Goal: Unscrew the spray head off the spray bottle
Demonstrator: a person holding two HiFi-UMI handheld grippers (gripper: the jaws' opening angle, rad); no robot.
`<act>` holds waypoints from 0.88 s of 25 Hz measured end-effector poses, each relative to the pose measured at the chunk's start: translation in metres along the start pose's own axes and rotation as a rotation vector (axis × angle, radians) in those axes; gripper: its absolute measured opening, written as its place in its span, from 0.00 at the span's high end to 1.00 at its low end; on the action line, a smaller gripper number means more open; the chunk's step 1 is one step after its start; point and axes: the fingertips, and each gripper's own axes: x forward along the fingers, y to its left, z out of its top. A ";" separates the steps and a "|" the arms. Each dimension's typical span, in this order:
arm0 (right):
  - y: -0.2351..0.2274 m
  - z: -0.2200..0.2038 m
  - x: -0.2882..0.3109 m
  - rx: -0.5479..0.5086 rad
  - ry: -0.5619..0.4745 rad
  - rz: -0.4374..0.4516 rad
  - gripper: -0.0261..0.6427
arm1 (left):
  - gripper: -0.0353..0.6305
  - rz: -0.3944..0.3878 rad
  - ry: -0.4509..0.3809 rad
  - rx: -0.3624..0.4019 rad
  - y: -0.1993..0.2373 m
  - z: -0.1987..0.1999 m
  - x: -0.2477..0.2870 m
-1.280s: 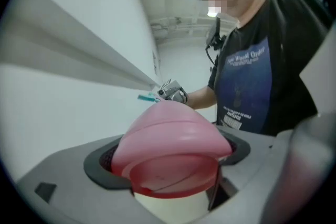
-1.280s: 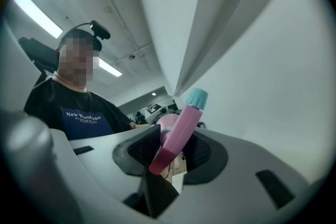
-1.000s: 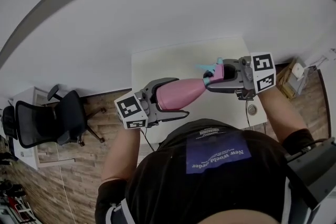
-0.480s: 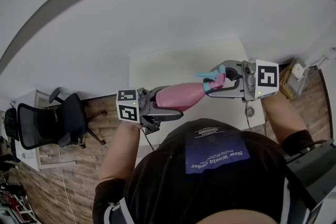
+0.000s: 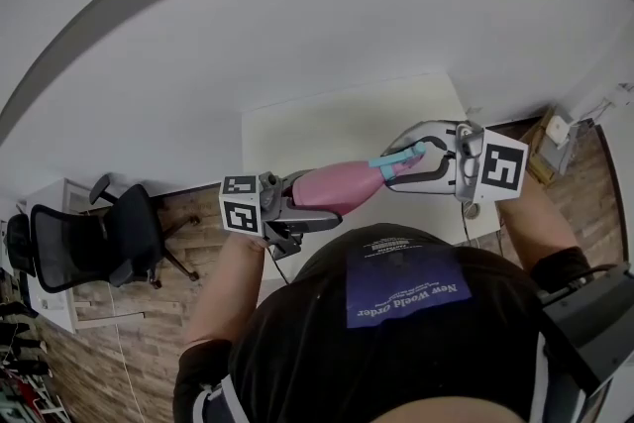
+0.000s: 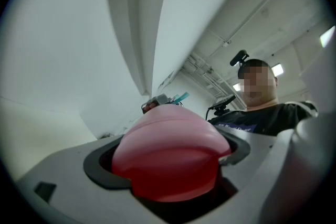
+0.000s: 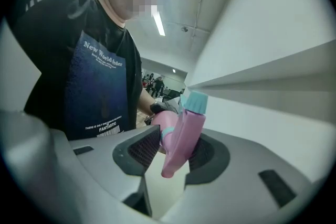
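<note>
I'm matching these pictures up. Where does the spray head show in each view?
Head view: spray head right of centre, at the bottle's tip.
Left gripper view: a teal bit of it just above the bottle, centre.
Right gripper view: centre, in the right claw.
Shared landmark: the person's dark shirt.

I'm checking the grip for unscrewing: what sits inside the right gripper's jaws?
The pink spray head, teal nozzle upward, clamped by the right gripper. A bit of bottle shows behind it; the neck threads are covered.
</note>
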 end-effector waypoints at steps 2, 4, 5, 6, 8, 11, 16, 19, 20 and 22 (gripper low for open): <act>-0.011 0.006 0.002 0.069 -0.046 -0.033 0.78 | 0.23 0.039 -0.002 0.093 0.003 0.005 -0.003; -0.023 0.013 0.001 0.166 -0.109 -0.056 0.76 | 0.23 0.080 0.003 0.185 0.006 0.010 -0.005; -0.027 0.014 -0.001 0.202 -0.133 -0.062 0.73 | 0.23 0.103 0.007 0.226 0.008 0.011 -0.006; -0.031 0.014 -0.003 0.231 -0.154 -0.068 0.70 | 0.23 0.129 0.013 0.266 0.010 0.011 -0.008; -0.038 0.013 -0.005 0.289 -0.184 -0.074 0.62 | 0.23 0.188 0.033 0.349 0.014 0.012 -0.014; -0.047 0.005 -0.009 0.429 -0.220 -0.080 0.56 | 0.23 0.277 0.075 0.484 0.021 0.014 -0.025; -0.061 -0.017 -0.033 0.759 -0.357 -0.083 0.53 | 0.23 0.355 0.092 0.631 0.026 0.016 -0.029; -0.072 -0.026 -0.046 1.025 -0.517 -0.017 0.49 | 0.23 0.396 0.119 0.736 0.027 0.018 -0.030; -0.076 -0.029 -0.047 1.115 -0.559 0.001 0.49 | 0.23 0.412 0.130 0.765 0.027 0.019 -0.030; -0.079 -0.036 -0.043 1.287 -0.594 0.042 0.49 | 0.23 0.434 0.147 0.810 0.026 0.020 -0.028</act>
